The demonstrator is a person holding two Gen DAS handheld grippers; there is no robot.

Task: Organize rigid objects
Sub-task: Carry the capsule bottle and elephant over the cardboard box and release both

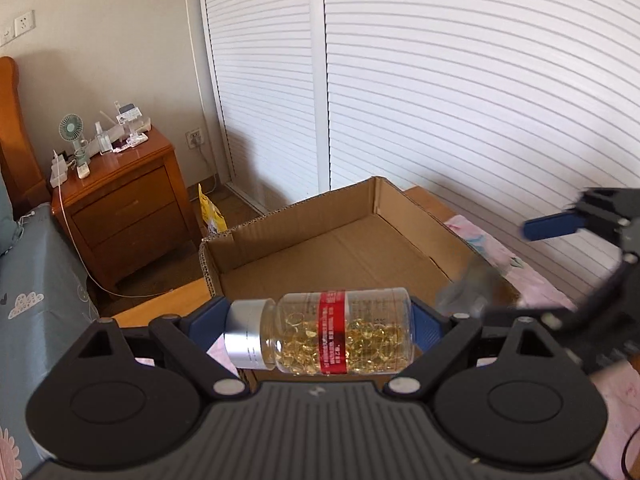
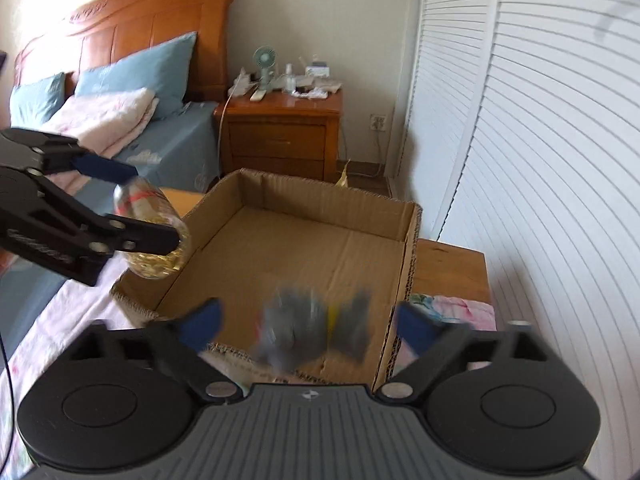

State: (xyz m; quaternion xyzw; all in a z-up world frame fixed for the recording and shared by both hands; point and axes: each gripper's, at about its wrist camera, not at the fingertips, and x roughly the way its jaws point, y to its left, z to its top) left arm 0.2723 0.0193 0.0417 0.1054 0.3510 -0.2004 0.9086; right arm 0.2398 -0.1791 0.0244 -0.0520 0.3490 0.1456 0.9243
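My left gripper is shut on a clear capsule bottle with a silver cap and red label, held sideways above the near edge of an open cardboard box. The bottle also shows in the right wrist view, left of the box. My right gripper is open over the box's near wall. A blurred grey object with a yellow patch hangs between its fingers, apart from both pads, in mid-air. The same blur shows in the left wrist view by the box's right corner.
The box sits on a bed with pink floral bedding. A wooden nightstand with a small fan and clutter stands behind it. White louvred wardrobe doors run along the right. A wooden headboard and blue pillows lie at the left.
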